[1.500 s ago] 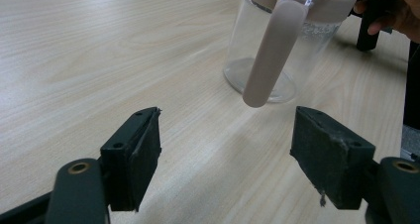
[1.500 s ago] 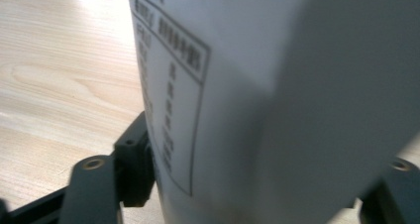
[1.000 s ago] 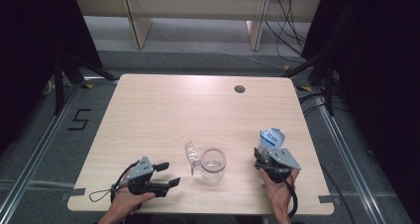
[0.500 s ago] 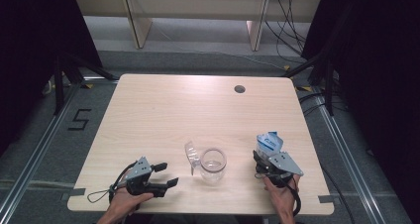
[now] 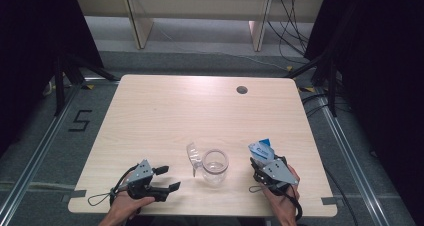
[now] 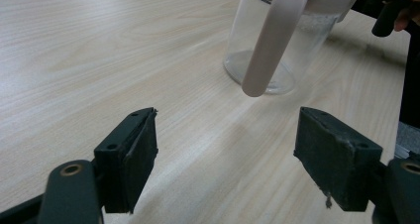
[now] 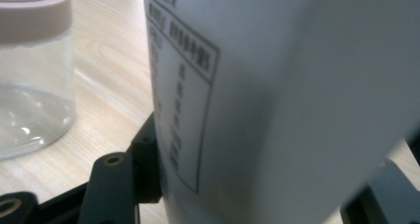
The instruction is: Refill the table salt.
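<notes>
A clear jar (image 5: pixel 215 167) with a pale pink rim and handle stands near the table's front edge, its clear lid (image 5: pixel 192 156) tipped open at its left. My right gripper (image 5: pixel 261 165) is shut on a white and blue carton (image 5: pixel 262 150), held upright just right of the jar. In the right gripper view the carton (image 7: pixel 277 85) looms close between the jaws, with the jar (image 7: pixel 29 75) off to the left. My left gripper (image 5: pixel 169 178) rests open on the table left of the jar. In the left gripper view it (image 6: pixel 225 154) points at the jar's handle (image 6: pixel 270 40), nothing between its fingers.
The light wooden table (image 5: pixel 200 111) has a round cable hole (image 5: pixel 242 90) at the back right. Dark metal stands and cables sit on the floor around it. A person's hands come in at the front edge.
My right gripper has shifted a little left toward the jar with the carton in it. The left gripper and the jar have stayed put.
</notes>
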A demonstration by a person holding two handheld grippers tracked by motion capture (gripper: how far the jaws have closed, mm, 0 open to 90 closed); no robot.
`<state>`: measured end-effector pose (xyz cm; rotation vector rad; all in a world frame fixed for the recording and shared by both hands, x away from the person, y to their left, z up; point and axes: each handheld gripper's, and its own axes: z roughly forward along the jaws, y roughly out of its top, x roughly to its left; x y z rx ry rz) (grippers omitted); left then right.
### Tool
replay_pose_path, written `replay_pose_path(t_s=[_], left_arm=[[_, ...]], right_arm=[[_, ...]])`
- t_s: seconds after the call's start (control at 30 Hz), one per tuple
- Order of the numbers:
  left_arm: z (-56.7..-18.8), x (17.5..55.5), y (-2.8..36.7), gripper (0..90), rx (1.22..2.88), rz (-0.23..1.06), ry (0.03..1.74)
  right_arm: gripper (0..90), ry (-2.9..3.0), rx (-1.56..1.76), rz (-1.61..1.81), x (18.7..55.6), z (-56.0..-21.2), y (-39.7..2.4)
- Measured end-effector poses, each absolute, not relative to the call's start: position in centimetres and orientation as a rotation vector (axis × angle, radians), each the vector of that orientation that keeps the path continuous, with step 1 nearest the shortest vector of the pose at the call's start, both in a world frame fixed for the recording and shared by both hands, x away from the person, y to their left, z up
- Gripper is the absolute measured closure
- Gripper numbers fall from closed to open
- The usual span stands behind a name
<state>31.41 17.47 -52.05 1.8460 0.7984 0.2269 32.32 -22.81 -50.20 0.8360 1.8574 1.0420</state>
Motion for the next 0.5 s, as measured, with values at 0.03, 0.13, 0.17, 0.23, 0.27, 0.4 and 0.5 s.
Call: replay_pose_path(t_s=[0.03, 0.13, 0.17, 0.23, 0.27, 0.4, 0.5], left_arm=[[-52.0, 31.4, 17.5, 23.9, 1.852, 0.231, 0.795], [-52.0, 31.3, 17.5, 23.8, 1.850, 0.222, 0.771], [-52.0, 31.1, 17.4, 23.7, 1.840, 0.219, 0.793], [-51.9, 31.1, 17.5, 23.7, 1.861, 0.232, 0.766], [-51.9, 31.1, 17.4, 23.6, 1.850, 0.225, 0.762], [-52.0, 31.0, 17.3, 23.5, 1.848, 0.218, 0.772], [-52.0, 31.0, 17.3, 23.5, 1.843, 0.211, 0.787]], right_arm=[[40.8, 1.850, 0.844, 1.048, 32.3, -50.3, -22.6], [40.9, 1.878, 0.804, 1.015, 32.4, -50.4, -22.2], [40.9, 1.888, 0.802, 1.014, 32.4, -50.4, -22.1], [40.9, 1.882, 0.804, 1.013, 32.4, -50.4, -21.9], [40.9, 1.892, 0.793, 1.011, 32.5, -50.5, -21.8], [40.9, 1.889, 0.777, 0.998, 32.6, -50.4, -21.6], [40.9, 1.894, 0.758, 0.977, 32.8, -50.5, -21.3]])
